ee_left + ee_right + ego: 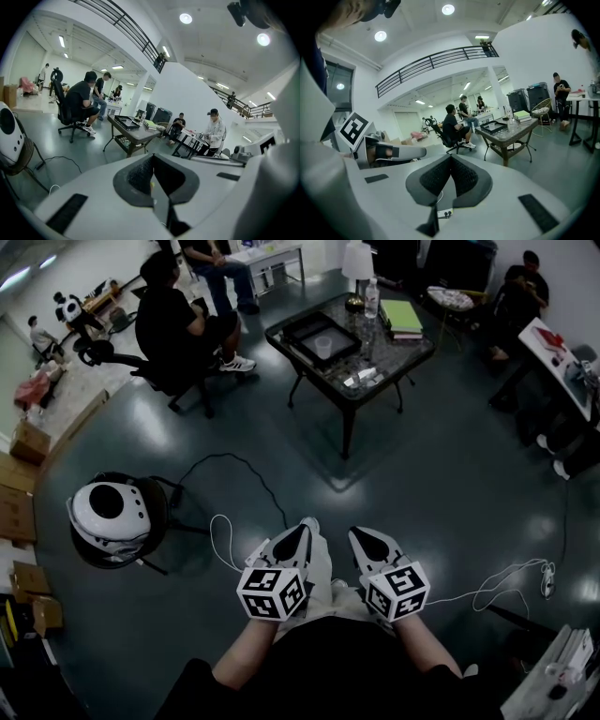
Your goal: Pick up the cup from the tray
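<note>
A clear cup stands in a black tray on a dark glass-topped table, far ahead across the floor. Both grippers are held low near the person's lap, well short of the table. My left gripper is shut with nothing in it, as its own view shows. My right gripper is beside it, pads together and empty. The tray and table look small and distant in both gripper views. The cup is too small to make out there.
A person sits in a black office chair left of the table. A white-and-black round device on a stand is at the left, with cables on the floor. A green book, bottle and lamp share the table.
</note>
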Demonstrator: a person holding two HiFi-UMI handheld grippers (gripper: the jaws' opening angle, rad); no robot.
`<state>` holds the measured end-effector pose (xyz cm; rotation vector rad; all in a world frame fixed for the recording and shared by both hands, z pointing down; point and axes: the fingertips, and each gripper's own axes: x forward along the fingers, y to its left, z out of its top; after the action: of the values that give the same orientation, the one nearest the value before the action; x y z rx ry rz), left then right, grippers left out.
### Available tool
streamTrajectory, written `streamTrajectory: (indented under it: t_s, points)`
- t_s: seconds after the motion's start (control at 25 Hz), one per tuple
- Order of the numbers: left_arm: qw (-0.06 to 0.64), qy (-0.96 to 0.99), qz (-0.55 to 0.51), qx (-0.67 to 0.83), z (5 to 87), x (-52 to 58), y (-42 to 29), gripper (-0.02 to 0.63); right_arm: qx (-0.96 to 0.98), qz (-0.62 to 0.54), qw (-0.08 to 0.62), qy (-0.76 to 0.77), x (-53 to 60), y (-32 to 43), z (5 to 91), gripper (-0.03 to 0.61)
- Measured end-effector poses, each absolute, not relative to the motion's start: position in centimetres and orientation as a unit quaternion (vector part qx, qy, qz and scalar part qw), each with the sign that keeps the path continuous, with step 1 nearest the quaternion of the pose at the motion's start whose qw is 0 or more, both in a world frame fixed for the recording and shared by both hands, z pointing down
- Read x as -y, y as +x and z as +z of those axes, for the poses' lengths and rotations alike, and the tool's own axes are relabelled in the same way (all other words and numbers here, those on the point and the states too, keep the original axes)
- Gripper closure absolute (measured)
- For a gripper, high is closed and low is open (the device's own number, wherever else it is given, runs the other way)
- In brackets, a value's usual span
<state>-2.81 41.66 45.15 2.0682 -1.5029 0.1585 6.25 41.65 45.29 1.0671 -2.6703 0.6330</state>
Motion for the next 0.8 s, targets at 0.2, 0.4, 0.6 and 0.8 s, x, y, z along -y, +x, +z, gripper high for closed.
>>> streamTrajectory:
  t_s: [0.2,0.4,0.6,0.8]
  points:
    - [0.288,0.778,0.064,0.555,45.8,-38.8,-3.2,0.603,0.901,0.214,0.107,0.362,-39.1,5.6,45.7,0.568]
    - [0.285,0.787,0.065,0.543,45.9,-33.8,-3.5,0.603,0.898,0.21,0.112,0.369,-34.5,4.7,45.8,0.568]
    - [0.279,0.794,0.068,0.536,45.7,-28.3,-4.2,0.603,0.897,0.209,0.112,0.374,-29.0,3.6,45.8,0.568]
    - [0.279,0.797,0.072,0.53,45.6,-23.4,-5.4,0.603,0.897,0.204,0.111,0.375,-23.8,2.0,45.5,0.568]
